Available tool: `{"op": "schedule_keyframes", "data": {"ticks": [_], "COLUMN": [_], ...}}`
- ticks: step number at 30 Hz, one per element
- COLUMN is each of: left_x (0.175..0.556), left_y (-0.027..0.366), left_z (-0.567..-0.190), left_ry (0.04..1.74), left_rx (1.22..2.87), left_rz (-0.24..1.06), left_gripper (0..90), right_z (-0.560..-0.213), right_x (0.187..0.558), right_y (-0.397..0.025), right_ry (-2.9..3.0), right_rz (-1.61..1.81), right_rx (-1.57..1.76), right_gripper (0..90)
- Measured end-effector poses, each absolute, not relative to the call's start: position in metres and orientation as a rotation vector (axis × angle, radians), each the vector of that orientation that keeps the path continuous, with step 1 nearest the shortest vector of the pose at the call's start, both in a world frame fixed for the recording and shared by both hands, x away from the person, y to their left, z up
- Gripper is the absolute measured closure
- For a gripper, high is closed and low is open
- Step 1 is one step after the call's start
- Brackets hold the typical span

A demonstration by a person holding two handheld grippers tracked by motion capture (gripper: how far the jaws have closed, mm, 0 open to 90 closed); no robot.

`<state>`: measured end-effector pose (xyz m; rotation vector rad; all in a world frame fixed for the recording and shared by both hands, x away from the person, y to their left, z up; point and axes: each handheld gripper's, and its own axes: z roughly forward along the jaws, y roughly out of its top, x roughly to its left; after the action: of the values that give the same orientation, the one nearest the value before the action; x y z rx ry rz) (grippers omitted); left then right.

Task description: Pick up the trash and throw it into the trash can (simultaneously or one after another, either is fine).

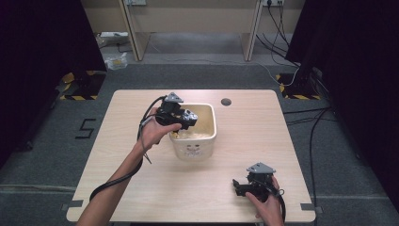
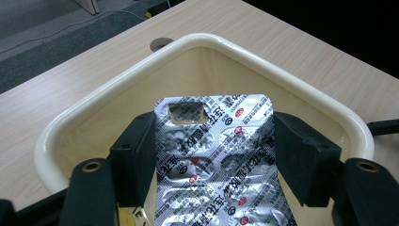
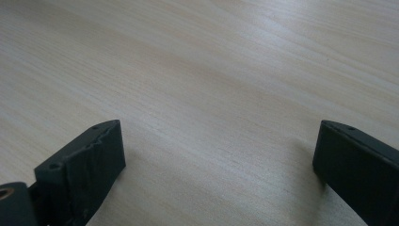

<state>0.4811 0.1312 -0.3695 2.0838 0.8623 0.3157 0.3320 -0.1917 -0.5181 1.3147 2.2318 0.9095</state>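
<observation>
Between the jaws of my left tongs [image 2: 214,155] stands a silver blister pack [image 2: 216,160], clamped by both long edges, a hanger slot cut in its top end. Its foil carries rows of small dark print and red oval marks; the characters are too fine for me to read. The pack hangs over the open mouth of a cream plastic tub [image 2: 282,77], whose rim curves round just beyond my jaws. In the high view the tub's [image 1: 194,149] front wall bears a faint drawing I cannot make out.

My right tongs [image 1: 244,185] rest low at the near edge, well apart from the tub, jaws spread wide with only bare wood between them.

The table [image 1: 254,141] is pale wood grain with a round cable hole [image 1: 226,101] beyond the tub. Around it lies grey carpet, with cables and yellow-black hazard tape.
</observation>
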Motion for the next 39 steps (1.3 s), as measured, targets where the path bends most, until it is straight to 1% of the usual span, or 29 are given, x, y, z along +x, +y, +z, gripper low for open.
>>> {"op": "schedule_keyframes", "data": {"ticks": [15,16,17,22,39], "left_x": [0.489,0.488,0.488,0.487,0.465], "left_y": [0.128,0.128,0.128,0.13,0.155], "left_z": [-0.375,-0.375,-0.374,-0.372,-0.364], "left_ry": [0.88,0.882,0.888,0.89,0.875], "left_rx": [2.084,2.082,2.074,2.065,2.017], "left_rz": [0.295,0.298,0.299,0.296,0.296], "left_gripper": [33.0,32.0,26.9,22.6,21.6], "right_z": [-0.518,-0.518,-0.518,-0.518,-0.518], "right_x": [0.332,0.332,0.332,0.332,0.332], "right_y": [-0.192,-0.192,-0.192,-0.192,-0.192], "right_ry": [2.231,2.231,2.232,2.232,2.232], "right_rz": [0.91,0.91,0.909,0.909,0.908], "right_rx": [1.315,1.314,1.313,1.314,1.314], "right_gripper": [3.1,3.1,3.0,3.0,3.1]}}
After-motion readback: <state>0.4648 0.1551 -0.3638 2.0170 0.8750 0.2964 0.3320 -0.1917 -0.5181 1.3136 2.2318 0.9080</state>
